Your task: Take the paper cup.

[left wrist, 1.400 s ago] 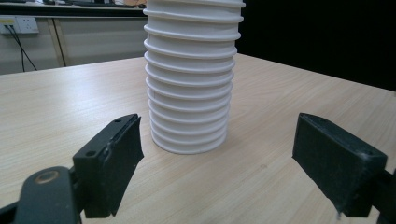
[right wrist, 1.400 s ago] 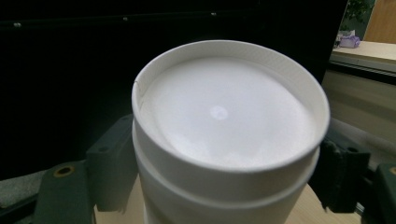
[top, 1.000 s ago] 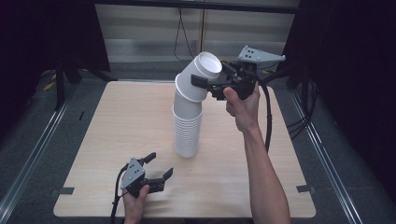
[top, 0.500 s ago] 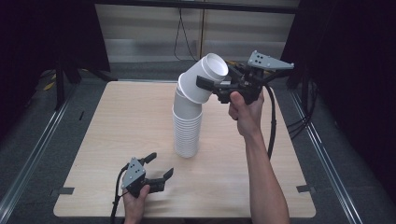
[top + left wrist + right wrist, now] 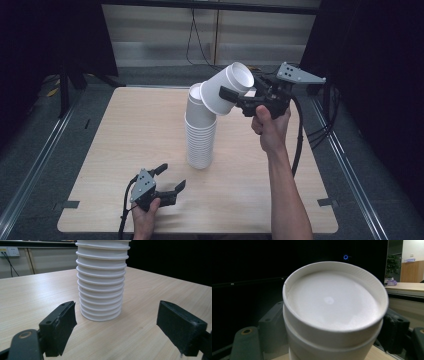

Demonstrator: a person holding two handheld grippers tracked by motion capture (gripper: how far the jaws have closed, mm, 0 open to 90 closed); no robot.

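A tall stack of upside-down white paper cups (image 5: 200,137) stands mid-table; it rises just beyond my left gripper's jaws in the left gripper view (image 5: 101,277). My right gripper (image 5: 231,95) is raised at the stack's top right and shut on a white cup (image 5: 235,80), tilted with its base up and to the right, its mouth still by the stack's top. In the right gripper view the cup's base (image 5: 332,305) faces the camera between the grey fingers (image 5: 270,327); a second rim shows under it. My left gripper (image 5: 172,176) rests open on the table in front of the stack, holding nothing.
The light wooden table (image 5: 125,130) has bare surface left and right of the stack. Dark floor and metal rails (image 5: 35,165) run along both sides. A cable (image 5: 299,135) trails from my right gripper past the forearm.
My right gripper has moved right and slightly up with the cup, tipping it further off the stack's top. The left gripper has stayed put.
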